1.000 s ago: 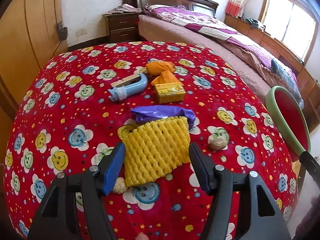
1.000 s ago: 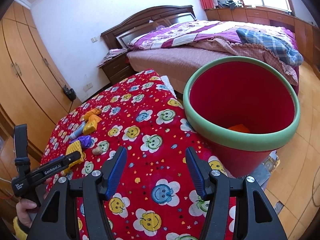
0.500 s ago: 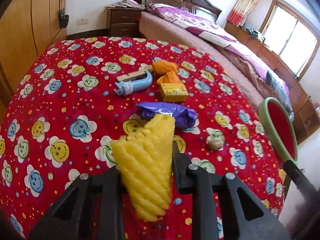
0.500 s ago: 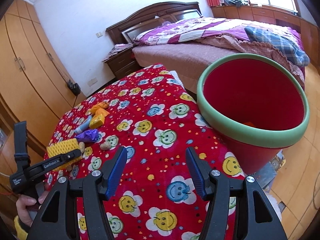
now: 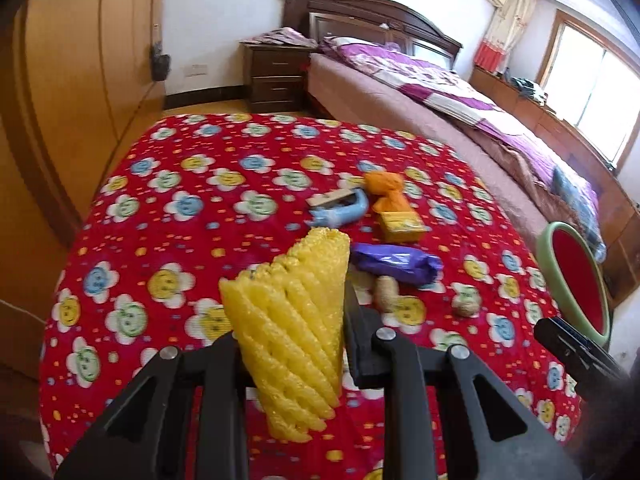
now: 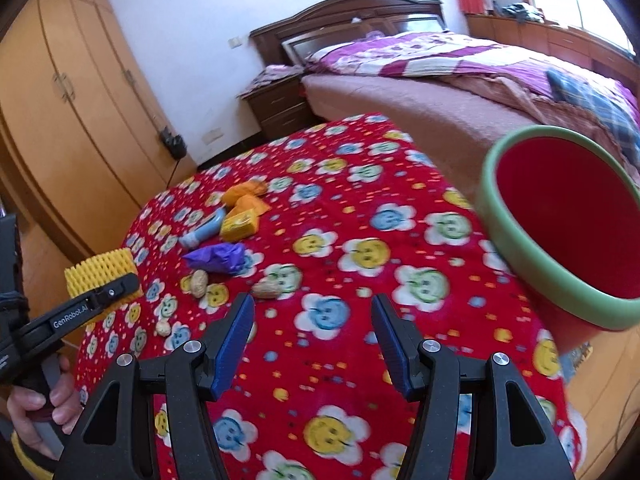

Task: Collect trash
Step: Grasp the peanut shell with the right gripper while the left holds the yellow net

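One item is secured: my left gripper (image 5: 292, 340) is clamped on the yellow foam net (image 5: 292, 320), held clear of the table (image 5: 192, 208). My right gripper (image 6: 312, 340) stands open, empty. Risk: the soft net could slip out before reaching the red bin (image 6: 560, 264).

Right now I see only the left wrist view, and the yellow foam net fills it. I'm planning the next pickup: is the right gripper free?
Observer: Yes. The right gripper is open over the tablecloth, with nothing between its jaws.
Operator: Is the net hiding any trash from me?
Observer: A small pale piece, perhaps a peanut, lies near the cloth's edge, just below the yellow foam net in the right wrist view.
Operator: How does the bin sit?
Observer: The red bin stands just past the table's edge, and its mouth faces the right gripper.
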`<action>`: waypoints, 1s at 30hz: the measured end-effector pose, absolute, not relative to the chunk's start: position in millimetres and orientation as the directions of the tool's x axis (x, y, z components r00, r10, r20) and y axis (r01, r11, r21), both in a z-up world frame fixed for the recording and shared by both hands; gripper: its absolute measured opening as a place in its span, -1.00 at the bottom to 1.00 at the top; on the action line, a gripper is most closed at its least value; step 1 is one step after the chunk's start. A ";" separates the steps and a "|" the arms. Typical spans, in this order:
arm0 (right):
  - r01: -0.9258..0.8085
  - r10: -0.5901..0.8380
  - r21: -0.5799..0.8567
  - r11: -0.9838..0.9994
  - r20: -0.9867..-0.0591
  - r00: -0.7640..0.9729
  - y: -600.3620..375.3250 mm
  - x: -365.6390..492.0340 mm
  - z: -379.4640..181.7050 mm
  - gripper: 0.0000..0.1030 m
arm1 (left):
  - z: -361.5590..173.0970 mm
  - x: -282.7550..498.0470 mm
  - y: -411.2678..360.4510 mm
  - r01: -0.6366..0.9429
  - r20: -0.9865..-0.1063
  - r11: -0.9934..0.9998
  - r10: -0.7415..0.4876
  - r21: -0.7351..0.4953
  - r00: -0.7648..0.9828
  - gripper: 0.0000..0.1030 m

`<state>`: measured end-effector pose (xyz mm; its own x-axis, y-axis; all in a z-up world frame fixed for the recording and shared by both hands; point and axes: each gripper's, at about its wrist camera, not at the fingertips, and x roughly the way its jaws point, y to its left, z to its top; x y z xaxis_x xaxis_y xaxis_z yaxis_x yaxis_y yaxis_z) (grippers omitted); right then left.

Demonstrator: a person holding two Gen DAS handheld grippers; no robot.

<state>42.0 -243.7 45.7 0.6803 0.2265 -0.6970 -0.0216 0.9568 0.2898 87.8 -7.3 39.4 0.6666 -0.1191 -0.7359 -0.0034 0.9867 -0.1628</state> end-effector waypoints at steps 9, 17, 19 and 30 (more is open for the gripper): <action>-0.079 0.221 0.225 0.971 -0.732 0.644 -203.5 75.4 25.7 -0.01 | 27.3 88.7 13.3 -0.054 -0.751 0.986 -0.084 -0.158 0.655 -0.51; -0.091 0.188 0.167 0.982 -0.770 0.610 -185.7 89.8 7.3 -0.50 | 24.1 89.4 12.7 -0.047 -0.753 0.985 -0.095 -0.164 0.651 -0.51; -0.091 0.191 0.171 0.981 -0.769 0.611 -186.8 89.7 6.8 -0.52 | 23.7 89.7 11.5 -0.045 -0.753 0.986 -0.095 -0.163 0.651 -0.51; -0.086 0.203 0.192 0.978 -0.758 0.620 -190.6 82.5 10.6 -0.53 | 25.7 86.9 3.3 -0.028 -0.750 0.987 -0.101 -0.157 0.654 -0.51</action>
<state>82.5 -190.6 10.6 0.6202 0.2032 -0.7577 -0.0860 0.9777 0.1918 86.9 3.3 25.7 0.6538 -0.1012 -0.7499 -0.0279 0.9871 -0.1575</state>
